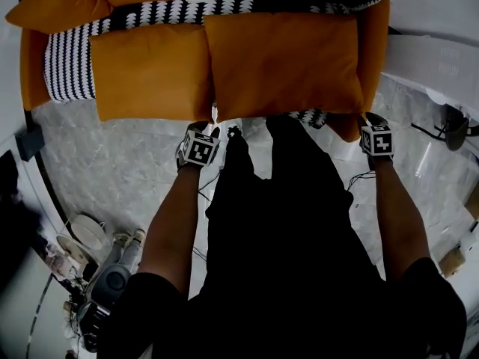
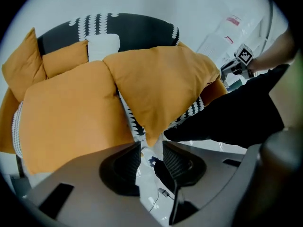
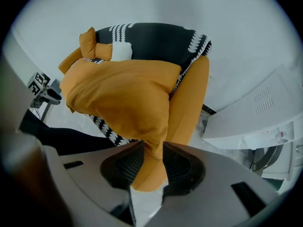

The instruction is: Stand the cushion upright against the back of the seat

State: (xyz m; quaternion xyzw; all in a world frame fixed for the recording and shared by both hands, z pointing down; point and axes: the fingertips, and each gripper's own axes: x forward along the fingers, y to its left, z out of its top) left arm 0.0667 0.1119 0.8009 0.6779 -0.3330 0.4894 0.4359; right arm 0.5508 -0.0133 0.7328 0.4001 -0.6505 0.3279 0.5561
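Left gripper point(image 2: 151, 150) is hanging spread at the near left corner of the flat-lying cushion point(image 1: 284, 62); right gripper point(image 3: 150, 156) is straddling the near right corner, unclamped. I'm reckoning the grasp is starting; next needs both corners pinched, then tipping against the seat back point(image 2: 137, 32).

Right gripper point(image 3: 152, 159): orange fabric fills the gap, and I can't split the cushion point(image 3: 123, 103) corner from the orange sofa arm point(image 3: 189, 108) behind it. Left gripper point(image 2: 151, 152): can't tell if the corner tip reaches in between the pads. Head view: both jaw pairs are hidden under the cushion's front edge, only the marker cubes point(image 1: 200, 149) show. The person's dark clothing point(image 1: 292, 260) covers the floor between the arms. The sofa point(image 1: 187, 10) back is cut off at the top edge. Clutter point(image 1: 105, 283) lower left is too dark to name
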